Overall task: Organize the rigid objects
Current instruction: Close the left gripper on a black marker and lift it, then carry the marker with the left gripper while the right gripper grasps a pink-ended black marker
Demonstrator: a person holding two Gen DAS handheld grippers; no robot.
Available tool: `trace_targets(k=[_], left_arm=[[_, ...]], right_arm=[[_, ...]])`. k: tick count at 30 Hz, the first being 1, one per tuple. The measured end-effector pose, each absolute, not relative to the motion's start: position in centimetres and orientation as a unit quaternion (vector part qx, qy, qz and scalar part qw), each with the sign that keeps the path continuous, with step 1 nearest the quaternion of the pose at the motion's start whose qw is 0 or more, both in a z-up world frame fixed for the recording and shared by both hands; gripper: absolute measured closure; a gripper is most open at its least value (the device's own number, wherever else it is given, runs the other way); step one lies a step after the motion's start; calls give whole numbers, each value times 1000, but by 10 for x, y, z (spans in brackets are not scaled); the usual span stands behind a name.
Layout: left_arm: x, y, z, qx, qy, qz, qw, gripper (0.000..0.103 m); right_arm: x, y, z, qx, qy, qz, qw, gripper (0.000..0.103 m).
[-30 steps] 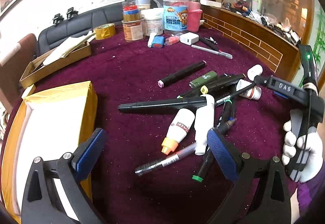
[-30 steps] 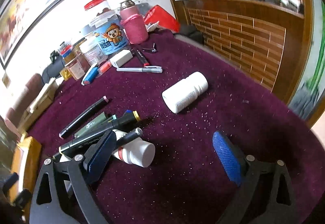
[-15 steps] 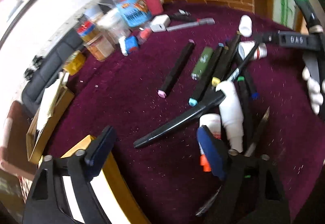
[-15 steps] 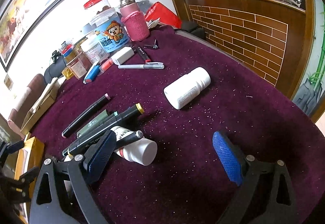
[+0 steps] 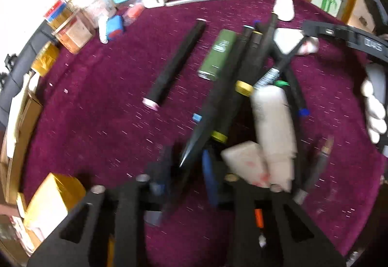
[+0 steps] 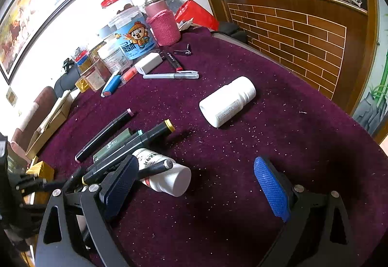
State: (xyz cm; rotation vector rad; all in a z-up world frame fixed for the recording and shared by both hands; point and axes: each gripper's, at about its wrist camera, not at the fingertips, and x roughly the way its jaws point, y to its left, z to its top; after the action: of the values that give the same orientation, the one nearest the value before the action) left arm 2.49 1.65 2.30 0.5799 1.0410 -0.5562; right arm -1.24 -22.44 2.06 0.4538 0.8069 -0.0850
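Note:
A heap of markers, pens and small bottles lies on the purple cloth (image 5: 101, 121). In the blurred left wrist view my left gripper (image 5: 184, 170) has its blue pads close on either side of the tip of a long black pen (image 5: 206, 126). A white bottle (image 5: 274, 121) and a white tube (image 5: 245, 165) lie just right of it. A black marker (image 5: 177, 61) and a green tube (image 5: 217, 53) lie further off. My right gripper (image 6: 194, 184) is open and empty, its left pad beside a white labelled bottle (image 6: 167, 175). A white pill bottle (image 6: 228, 102) lies beyond it.
Jars, a pink-sleeved flask (image 6: 162, 24), a white charger (image 6: 148, 63) and a silver pen (image 6: 169, 76) stand at the back. A yellow box (image 5: 48, 204) and a cardboard tray (image 6: 48, 119) are at the left. A brick-pattern ledge (image 6: 303, 32) bounds the right.
My left gripper has moved forward and right into the heap and its jaws have narrowed around the long black pen. My right gripper has barely moved and stays open.

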Motion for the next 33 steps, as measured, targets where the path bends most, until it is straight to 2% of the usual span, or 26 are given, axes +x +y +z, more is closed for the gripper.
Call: trace_targets(k=[11, 12, 16, 25, 30, 33], left_arm=[[26, 11, 22, 187, 488, -228, 822, 89], [27, 13, 22, 175, 488, -226, 825, 92], [14, 31, 33, 98, 478, -228, 843, 92], [-62, 95, 99, -63, 373, -248, 892, 91], [-94, 126, 114, -108, 329, -243, 906, 91], [-104, 142, 112, -128, 320, -237, 908, 91]], right_arm=[[-9, -225, 13, 224, 404, -44, 886, 9], [-9, -225, 12, 224, 404, -44, 886, 9], [-9, -225, 12, 224, 403, -46, 886, 9], [-15, -228, 17, 227, 390, -50, 891, 9], [-28, -216, 58, 190, 345, -60, 917, 9], [3, -191, 78, 183, 375, 10, 909, 9]])
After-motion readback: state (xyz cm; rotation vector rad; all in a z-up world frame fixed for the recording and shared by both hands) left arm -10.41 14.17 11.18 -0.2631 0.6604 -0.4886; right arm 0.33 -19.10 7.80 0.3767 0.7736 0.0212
